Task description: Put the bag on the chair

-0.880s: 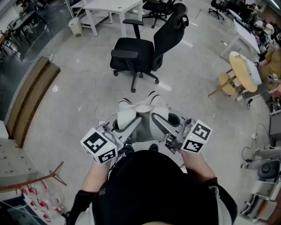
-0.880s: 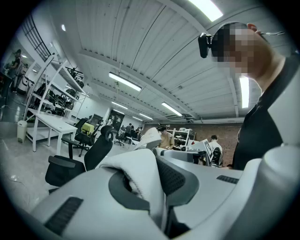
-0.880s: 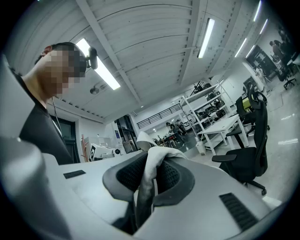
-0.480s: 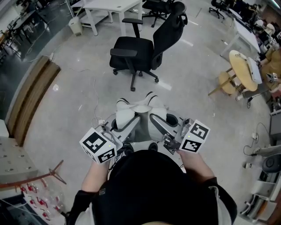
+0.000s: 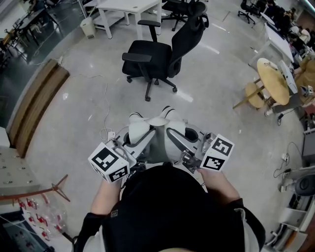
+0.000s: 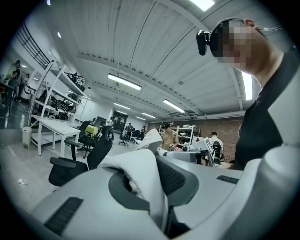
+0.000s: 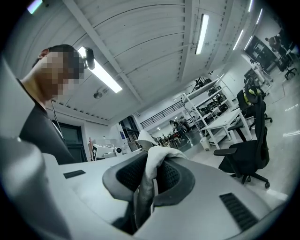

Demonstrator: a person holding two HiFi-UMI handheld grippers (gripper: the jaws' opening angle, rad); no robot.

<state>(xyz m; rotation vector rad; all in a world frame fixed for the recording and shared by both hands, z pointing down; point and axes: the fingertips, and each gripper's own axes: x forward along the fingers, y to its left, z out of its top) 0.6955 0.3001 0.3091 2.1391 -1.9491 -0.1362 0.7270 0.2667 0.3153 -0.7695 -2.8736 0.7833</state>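
Note:
A white fabric bag (image 5: 156, 121) hangs in front of me, held up by both grippers. My left gripper (image 5: 137, 129) is shut on a fold of the white bag (image 6: 140, 176), which is pinched between its dark pads. Pinched in the same way, a strip of that bag (image 7: 151, 171) sits in my right gripper (image 5: 173, 132), also shut. A black office chair (image 5: 152, 54) with armrests and a tall back stands on the floor ahead, apart from the bag. The chair (image 6: 77, 161) shows at the left of the left gripper view, and the same chair (image 7: 247, 151) at the right of the right gripper view.
A white table (image 5: 127, 7) and a small bin (image 5: 88, 27) stand beyond the chair. Wooden boards (image 5: 34, 108) lie along the left. A round wooden table (image 5: 273, 79) is at the right. A thin cable (image 5: 105, 106) runs over the grey floor.
The chair and floor have slid slightly up and left in the head view. Both grippers keep the same hold on the bag.

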